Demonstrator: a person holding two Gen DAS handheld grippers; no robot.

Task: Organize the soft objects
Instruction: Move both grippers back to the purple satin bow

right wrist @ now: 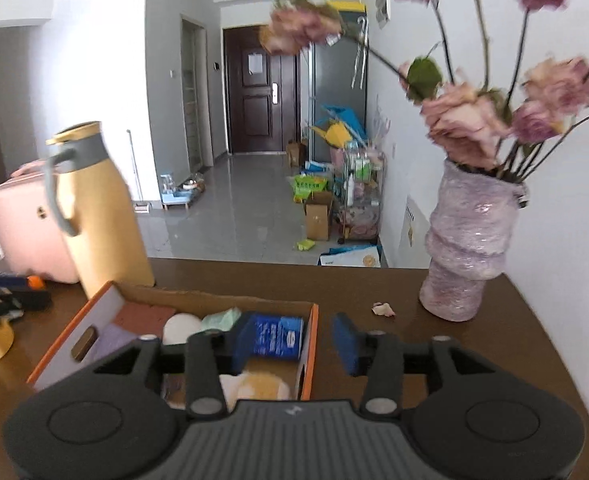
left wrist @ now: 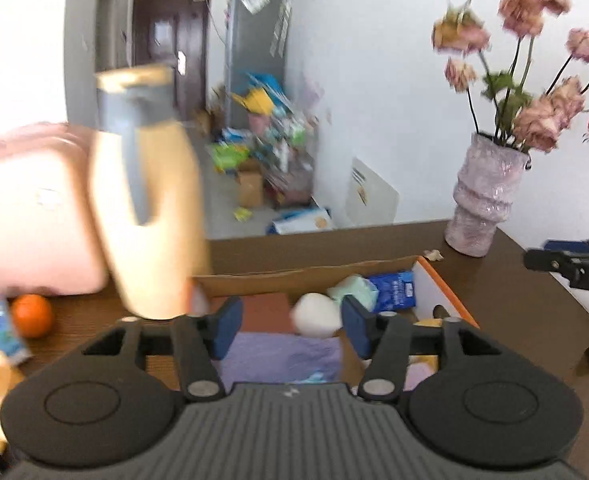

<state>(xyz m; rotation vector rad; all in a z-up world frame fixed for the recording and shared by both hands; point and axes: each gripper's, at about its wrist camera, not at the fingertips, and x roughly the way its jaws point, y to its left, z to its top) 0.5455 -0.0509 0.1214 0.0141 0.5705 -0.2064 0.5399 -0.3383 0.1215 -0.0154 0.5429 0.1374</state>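
An orange-edged cardboard box [left wrist: 442, 280] [right wrist: 312, 332] sits on the brown table. It holds soft things: a purple cloth [left wrist: 286, 356], a white round puff [left wrist: 314, 314] [right wrist: 180, 328], a pale green cloth [left wrist: 354, 290] [right wrist: 220, 318], a blue tissue pack [left wrist: 394, 290] [right wrist: 276, 336], a terracotta pad [right wrist: 144, 316] and a yellow-white plush [right wrist: 258, 386]. My left gripper [left wrist: 292, 330] is open and empty above the box. My right gripper [right wrist: 290, 342] is open and empty, straddling the box's right wall.
A yellow thermos jug [left wrist: 154, 208] [right wrist: 98, 208] and a pink case [left wrist: 30, 208] [right wrist: 26, 232] stand left of the box. A purple vase with pink flowers [left wrist: 484, 196] [right wrist: 470, 240] stands at the back right. An orange [left wrist: 32, 314] lies at the left.
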